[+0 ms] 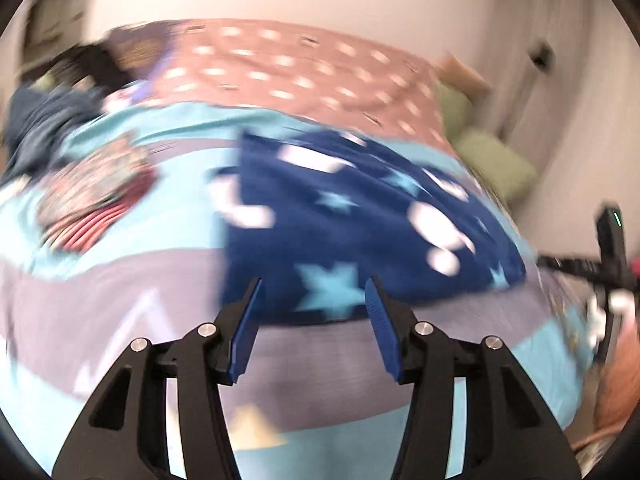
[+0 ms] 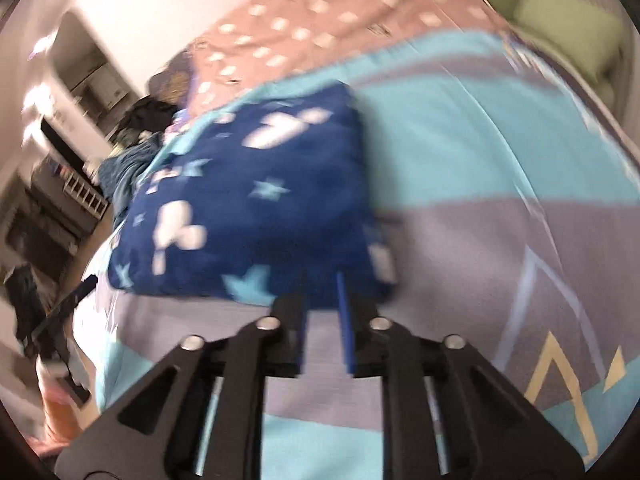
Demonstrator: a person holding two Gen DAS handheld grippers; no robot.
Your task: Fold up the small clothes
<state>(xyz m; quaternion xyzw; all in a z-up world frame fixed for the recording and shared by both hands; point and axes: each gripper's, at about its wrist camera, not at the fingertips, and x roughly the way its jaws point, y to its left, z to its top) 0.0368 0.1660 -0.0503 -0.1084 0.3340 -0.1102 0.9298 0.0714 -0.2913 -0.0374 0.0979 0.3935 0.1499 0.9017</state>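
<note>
A folded dark blue garment with white shapes and light blue stars (image 1: 360,216) lies on the bed's turquoise and grey cover (image 1: 120,304). My left gripper (image 1: 316,284) is open and empty, its blue pads (image 1: 248,328) just short of the garment's near edge. In the right wrist view the same garment (image 2: 256,200) lies ahead and to the left. My right gripper (image 2: 322,280) stands at the garment's near right corner with its jaws a narrow gap apart and nothing between them. Both views are motion-blurred.
A colourful patterned garment (image 1: 92,196) lies left of the blue one, with dark clothes (image 1: 40,128) heaped behind it. A pink dotted blanket (image 1: 300,68) covers the far bed. Green pillows (image 1: 492,160) lie at the right. Shelves (image 2: 72,184) stand left of the bed.
</note>
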